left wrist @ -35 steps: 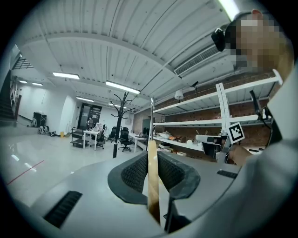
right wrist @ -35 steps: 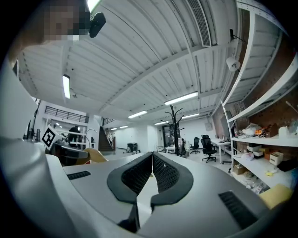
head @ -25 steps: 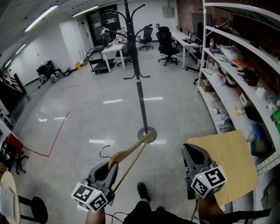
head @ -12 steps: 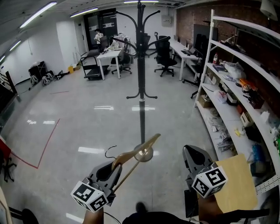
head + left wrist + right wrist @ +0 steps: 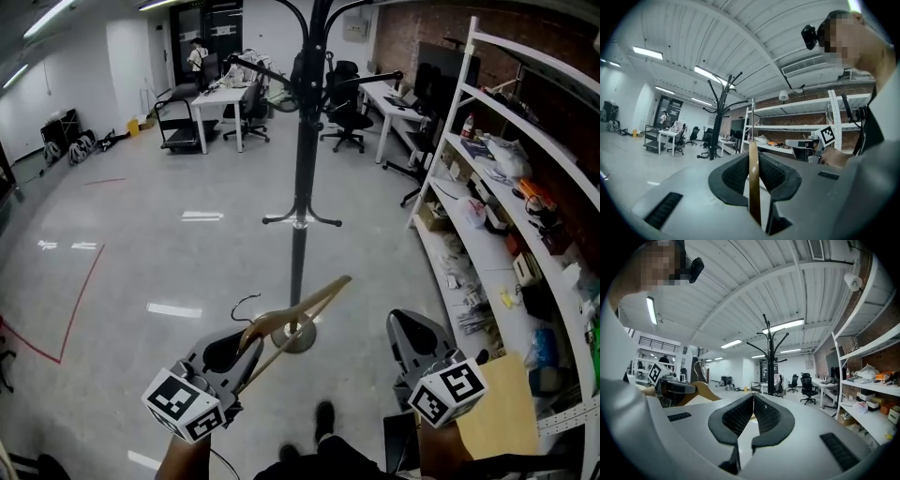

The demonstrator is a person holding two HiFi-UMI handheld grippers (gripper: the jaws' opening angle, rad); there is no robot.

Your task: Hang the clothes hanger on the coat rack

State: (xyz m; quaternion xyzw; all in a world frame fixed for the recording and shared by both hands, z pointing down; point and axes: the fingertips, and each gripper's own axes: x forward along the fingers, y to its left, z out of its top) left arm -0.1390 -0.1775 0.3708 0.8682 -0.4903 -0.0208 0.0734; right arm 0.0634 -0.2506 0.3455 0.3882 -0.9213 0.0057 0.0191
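my left tongs (image 5: 246,345) are clamped on the wooden hanger (image 5: 323,292), close in front of the black coat rack (image 5: 302,178) on the glossy grey floor (image 5: 141,253). my right tongs (image 5: 411,336) are closed and empty. white shelves (image 5: 487,216) line the right; a table (image 5: 217,97) stands far back.

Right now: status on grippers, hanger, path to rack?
Left hand-held gripper shut on hanger; right hand-held gripper shut, empty. Hanger not yet hung. Coat rack straight ahead, nothing standing in between.
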